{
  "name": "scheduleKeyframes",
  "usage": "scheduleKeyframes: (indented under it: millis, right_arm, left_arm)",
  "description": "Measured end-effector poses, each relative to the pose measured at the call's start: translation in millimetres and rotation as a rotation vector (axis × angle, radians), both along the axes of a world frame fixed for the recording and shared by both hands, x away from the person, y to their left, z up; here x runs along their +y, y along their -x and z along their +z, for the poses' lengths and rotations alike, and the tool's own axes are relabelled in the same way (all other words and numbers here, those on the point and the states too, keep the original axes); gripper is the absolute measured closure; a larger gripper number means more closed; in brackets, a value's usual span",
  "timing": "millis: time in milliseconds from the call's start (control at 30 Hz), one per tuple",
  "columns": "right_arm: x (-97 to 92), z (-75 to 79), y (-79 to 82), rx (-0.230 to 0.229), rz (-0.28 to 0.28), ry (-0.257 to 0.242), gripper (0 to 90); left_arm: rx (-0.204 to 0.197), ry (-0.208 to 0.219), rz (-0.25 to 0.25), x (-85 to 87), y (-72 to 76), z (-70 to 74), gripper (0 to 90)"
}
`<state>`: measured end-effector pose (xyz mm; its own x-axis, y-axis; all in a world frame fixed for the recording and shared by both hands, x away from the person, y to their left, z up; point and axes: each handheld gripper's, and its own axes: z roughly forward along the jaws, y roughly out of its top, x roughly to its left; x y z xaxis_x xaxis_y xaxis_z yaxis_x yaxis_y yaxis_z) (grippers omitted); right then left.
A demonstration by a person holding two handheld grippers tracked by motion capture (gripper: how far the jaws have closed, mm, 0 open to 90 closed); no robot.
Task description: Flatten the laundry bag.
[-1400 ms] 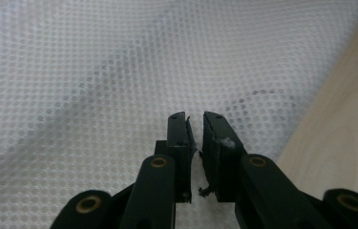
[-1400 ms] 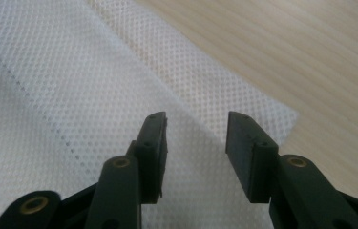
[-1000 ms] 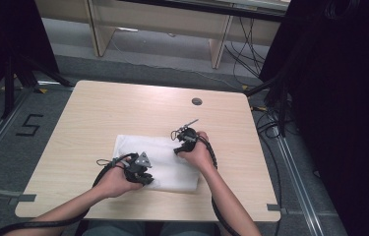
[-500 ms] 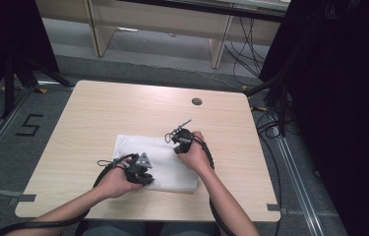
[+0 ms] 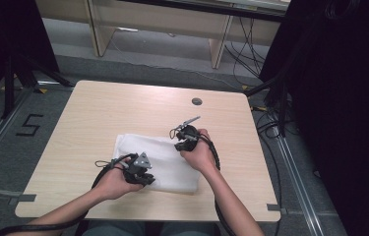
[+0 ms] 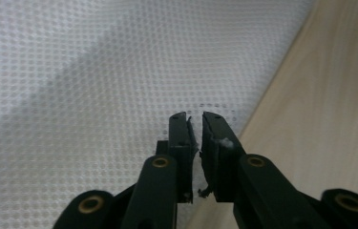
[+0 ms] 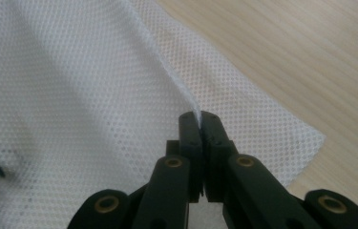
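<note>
Right claw (image 5: pixel 186 139) higher above table (image 5: pixel 123 105)

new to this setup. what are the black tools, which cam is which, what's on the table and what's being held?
No robot arm here: a person sits at a wooden table and holds a hand-held gripper in each hand. The high view looks down from above the person's side; the left gripper is at its left, the right gripper at its right. The other two pictures come from cameras riding on the grippers, each looking along its own two black fingers.

On the table lies a white mesh cloth, apparently folded in layers. In the right gripper view the right gripper is shut, its fingers pinching a raised edge of the cloth. In the left gripper view the left gripper sits at the cloth's edge with a narrow gap between its fingers, which have just been closing; a thin bit of cloth seems caught between them, though I cannot be sure.
</note>
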<state>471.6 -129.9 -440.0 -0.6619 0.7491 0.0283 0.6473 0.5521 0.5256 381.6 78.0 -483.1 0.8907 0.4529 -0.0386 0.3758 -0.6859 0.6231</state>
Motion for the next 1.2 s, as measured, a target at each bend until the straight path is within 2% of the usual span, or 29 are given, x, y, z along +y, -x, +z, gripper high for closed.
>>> scheduleKeyframes:
  millis: [33,200,300,433,467,500,533,633,667,833,900,933,1000,1033,1100,1200]
  right_arm:
    - [-0.4,1.1,0.5,0.010,-0.014,-0.013,89.6]
    - [-2.6,9.1,2.5,-0.014,-0.008,-0.022,89.8]
    - [-2.5,13.6,4.3,-0.028,-0.007,-0.018,89.8]
    - [-1.1,18.5,6.2,-0.032,-0.007,-0.027,89.9]
    - [-1.7,20.7,5.2,-0.070,-0.003,-0.014,89.9]
    - [-0.4,23.8,6.9,-0.048,-0.008,-0.026,89.8]
    - [0.2,25.5,7.5,-0.050,0.000,-0.031,89.9]
    - [1.1,28.3,8.3,-0.062,0.002,-0.031,89.9]
    - [2.2,31.4,10.1,-0.062,-0.001,-0.036,89.9]
    - [1.7,34.3,12.2,-0.076,0.008,-0.046,89.9]
    - [0.9,36.1,13.7,-0.082,0.006,-0.052,89.9]
    - [-0.1,35.9,12.8,-0.102,0.016,-0.048,89.9]
    - [0.0,36.1,12.9,-0.110,0.013,-0.054,89.9]
    - [1.0,35.1,12.7,-0.125,-0.001,-0.068,89.9]
    - [0.3,37.7,12.6,-0.111,-0.001,-0.068,89.9]
    - [0.1,39.4,12.8,-0.126,0.016,-0.053,89.9]
  left_arm:
    - [0.006,0.002,-0.001,-0.9,0.8,-0.8,84.2]
    - [0.036,-0.020,0.015,-4.3,-2.9,-13.1,85.8]
    - [0.023,-0.026,0.012,-5.5,-6.5,-13.4,86.0]
    - [0.024,-0.019,0.024,-6.7,-8.9,-14.0,86.1]
    - [0.013,-0.005,0.045,-7.9,-10.8,-15.5,86.0]
    - [0.013,-0.005,0.045,-7.9,-10.8,-15.5,86.1]
    - [0.004,-0.027,0.036,-7.2,-14.6,-15.2,86.1]
    - [-0.004,-0.046,0.040,-8.1,-18.1,-13.8,85.9]
    - [-0.025,0.004,0.071,-11.2,-20.7,-17.2,85.6]
    - [-0.035,0.001,0.075,-10.4,-23.9,-16.9,85.0]
    - [-0.028,0.020,0.084,-10.7,-23.1,-17.6,84.1]
    - [-0.037,-0.011,0.053,-9.1,-22.1,-12.1,83.9]
    - [-0.037,-0.005,0.044,-9.6,-20.3,-9.6,84.7]
    - [-0.039,-0.017,0.020,-9.4,-18.7,-5.6,84.7]
    - [-0.030,0.003,0.013,-12.7,-14.4,-3.4,85.7]
    - [-0.021,-0.017,0.007,-16.4,-14.9,-8.3,86.3]
